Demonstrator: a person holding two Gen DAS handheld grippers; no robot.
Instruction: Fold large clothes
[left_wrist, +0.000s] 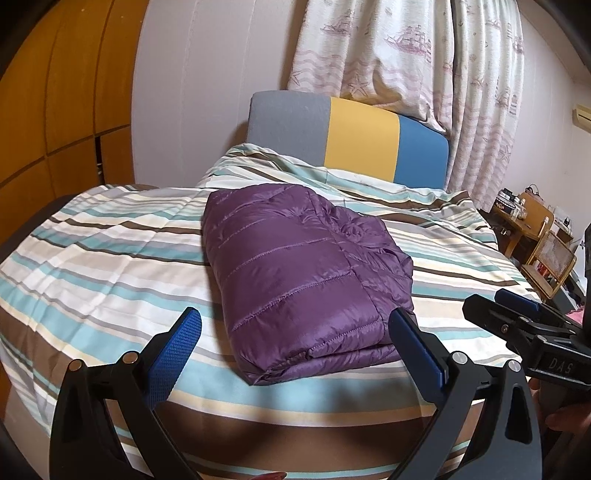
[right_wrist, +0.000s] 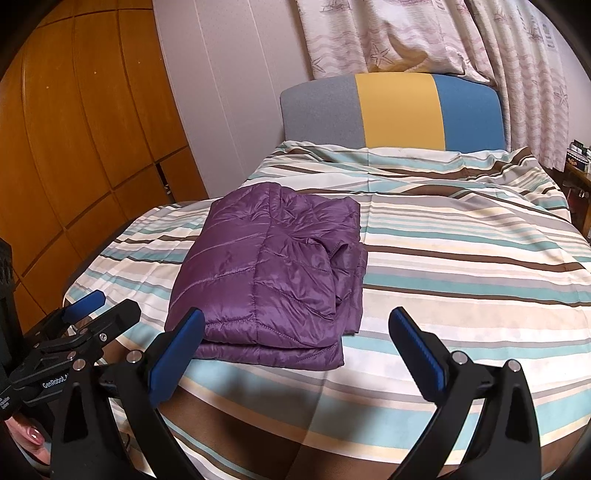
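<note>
A purple quilted puffer jacket (left_wrist: 299, 273) lies folded into a compact rectangle on the striped bed cover (left_wrist: 110, 266). In the right wrist view the jacket (right_wrist: 273, 273) sits left of centre, its folded layers stacked. My left gripper (left_wrist: 295, 332) hangs open just short of the jacket's near edge, nothing between its blue pads. My right gripper (right_wrist: 295, 332) is open too, to the right of the jacket's near corner and holding nothing. Each gripper shows at the edge of the other's view: the right gripper (left_wrist: 517, 306) and the left gripper (right_wrist: 92, 306).
A headboard (left_wrist: 351, 133) in grey, yellow and blue stands at the far end of the bed. Printed curtains (left_wrist: 424, 55) hang behind it. Wooden wardrobe doors (right_wrist: 74, 129) fill the left side. A cluttered wooden side table (left_wrist: 532, 229) stands right of the bed.
</note>
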